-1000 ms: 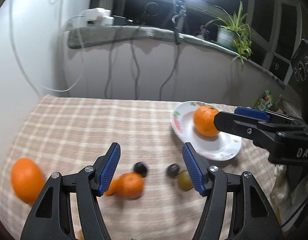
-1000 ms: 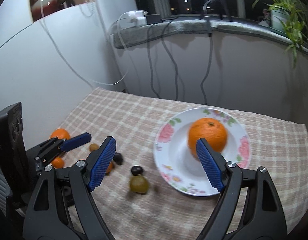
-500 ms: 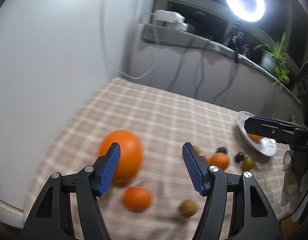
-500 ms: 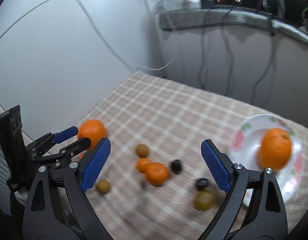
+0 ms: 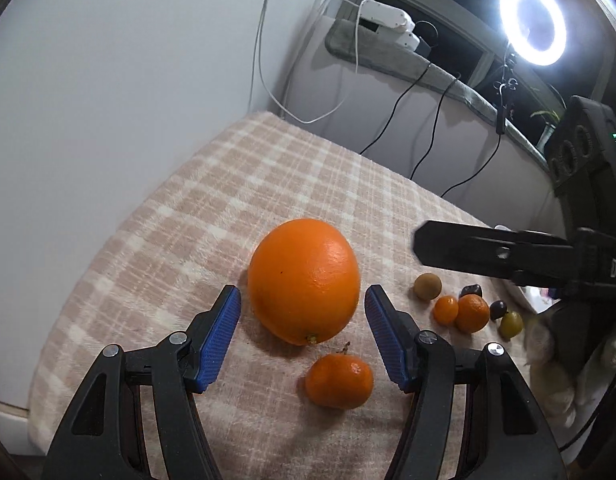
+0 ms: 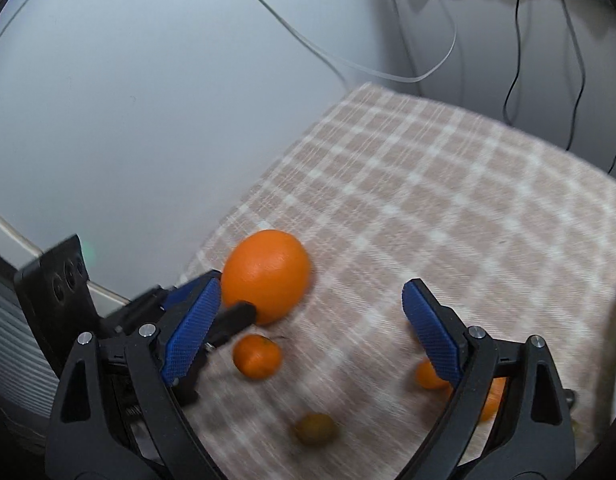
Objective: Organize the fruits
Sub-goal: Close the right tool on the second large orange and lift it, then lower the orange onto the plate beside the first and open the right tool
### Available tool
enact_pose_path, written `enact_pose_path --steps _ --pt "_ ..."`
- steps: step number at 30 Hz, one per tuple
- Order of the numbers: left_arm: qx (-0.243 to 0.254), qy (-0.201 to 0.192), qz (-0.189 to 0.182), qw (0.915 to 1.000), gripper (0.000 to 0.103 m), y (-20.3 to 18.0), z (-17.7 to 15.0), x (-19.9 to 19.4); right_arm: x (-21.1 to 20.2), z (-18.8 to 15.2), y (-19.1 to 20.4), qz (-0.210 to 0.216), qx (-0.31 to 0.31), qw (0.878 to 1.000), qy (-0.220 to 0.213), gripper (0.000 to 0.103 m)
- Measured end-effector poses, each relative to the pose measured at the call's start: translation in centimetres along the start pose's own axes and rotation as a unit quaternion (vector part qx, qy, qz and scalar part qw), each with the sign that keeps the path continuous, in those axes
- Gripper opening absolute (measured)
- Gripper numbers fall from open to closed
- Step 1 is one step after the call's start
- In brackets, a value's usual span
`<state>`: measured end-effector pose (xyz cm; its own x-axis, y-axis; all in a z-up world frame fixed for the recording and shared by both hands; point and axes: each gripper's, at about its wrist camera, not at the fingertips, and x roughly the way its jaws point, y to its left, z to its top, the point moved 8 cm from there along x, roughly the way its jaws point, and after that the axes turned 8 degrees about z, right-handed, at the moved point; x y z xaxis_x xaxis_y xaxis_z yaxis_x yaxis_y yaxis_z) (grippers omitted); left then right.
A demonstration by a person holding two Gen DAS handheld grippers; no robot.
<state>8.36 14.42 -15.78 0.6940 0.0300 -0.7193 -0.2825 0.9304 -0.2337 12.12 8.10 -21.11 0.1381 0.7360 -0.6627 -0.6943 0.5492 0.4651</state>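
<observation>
**Now lining up on the big orange**

Left gripper (image 5: 302,330) is spread, w/ the big orange (image 5: 303,280) sitting betw. its blue pads, a gap showing on both sides, so nothing is pinched yet. Fruit rests on the checked cloth (image 5: 267,184) near the wall-side edge. Step in hand looks like the approach for a grab, prob. to carry it over to join the other fruit. Next move calls for closing evenly on the widest part of the orange; it's round and smooth, so an off-centre squeeze could roll it out twd. the cloth edge.

Right gripper (image 6: 312,330) is also wide apart, its jaws have just been opening, and nothing sits betw. them but cloth. It hangs close by, above the small fruit.

Around: a mandarin (image 5: 340,380) lies just in front of the orange, close under the left claw, and could get nudged. Further right there's a cluster: brownish round fruit (image 5: 427,286), two more small mandarins (image 5: 462,312), dark fruits (image 5: 471,290) and a green one (image 5: 511,324). Ring light (image 5: 532,22) glares from the sill. Right wrist view is blurred, so detail there is poor
</observation>
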Motion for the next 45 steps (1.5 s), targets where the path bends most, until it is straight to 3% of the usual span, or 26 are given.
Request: enact_pose_path --steps 6,13,15,18,23,34,45 --pt "-0.001 0.007 -0.012 0.9999 0.064 0.1 0.3 0.8 2.9 0.2 -0.2 0.038 0.045 0.998 0.027 0.093" --pt "0.006 0.008 -0.019 0.9998 0.064 -0.1 0.4 0.9 5.1 0.1 0.6 0.063 0.051 0.995 0.054 0.082" --pt "0.005 0.009 -0.021 0.9997 0.064 -0.1 0.3 1.0 5.5 0.0 0.7 0.066 0.050 0.995 0.061 0.072" --pt "0.009 0.009 -0.018 0.9998 0.063 -0.2 0.3 1.2 5.7 0.0 0.9 0.081 0.055 0.993 0.064 0.066" --pt "0.016 0.007 -0.012 0.9998 0.063 -0.4 0.4 1.1 5.5 -0.1 1.2 0.072 0.041 0.995 0.057 0.065" --pt "0.040 -0.016 -0.019 0.9989 0.064 -3.3 1.6 -0.1 1.8 0.6 0.9 0.057 0.021 0.998 0.018 0.064" --pt "0.078 -0.031 -0.061 0.9946 0.064 -10.2 2.5 -0.1 -5.3 1.0 -2.6 0.018 0.022 0.999 -0.037 0.064"
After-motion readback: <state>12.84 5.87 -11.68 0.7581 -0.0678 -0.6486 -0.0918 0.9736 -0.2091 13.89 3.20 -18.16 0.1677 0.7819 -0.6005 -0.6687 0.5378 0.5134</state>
